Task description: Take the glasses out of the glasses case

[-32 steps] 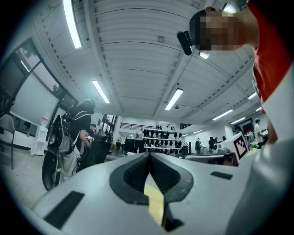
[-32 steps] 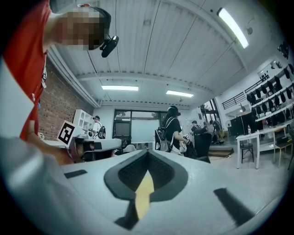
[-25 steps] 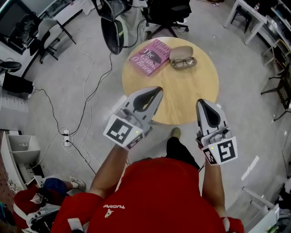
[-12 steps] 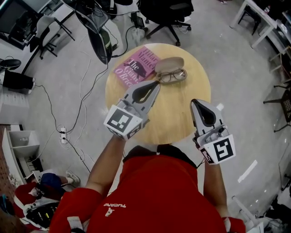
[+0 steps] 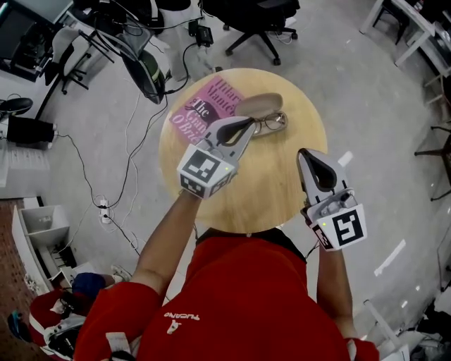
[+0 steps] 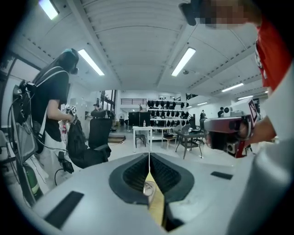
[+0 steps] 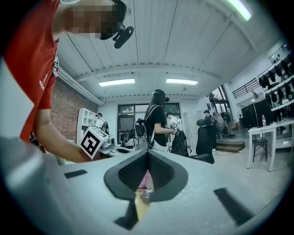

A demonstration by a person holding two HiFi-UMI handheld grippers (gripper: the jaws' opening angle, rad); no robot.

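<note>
A tan glasses case [image 5: 258,104] lies at the far side of the round wooden table [image 5: 282,190]. Dark-rimmed glasses [image 5: 272,123] lie just in front of it, their left part hidden behind my left gripper. My left gripper [image 5: 248,125] hangs over the table with its tips beside the glasses and case. Its jaws are shut with nothing between them [image 6: 149,156]. My right gripper [image 5: 304,154] is over the table's right side, well short of the glasses. Its jaws are shut and empty [image 7: 148,153]. Neither gripper view shows the glasses.
A pink book [image 5: 209,108] lies left of the case. Cables [image 5: 130,151] run over the floor to the left, office chairs [image 5: 257,17] stand beyond the table and white desks [image 5: 409,28] at the far right. A person with a backpack [image 7: 156,120] stands nearby.
Both grippers have moved forward over the table. The left one went further and lower, and its tips now reach the glasses and case. Both stayed shut.
</note>
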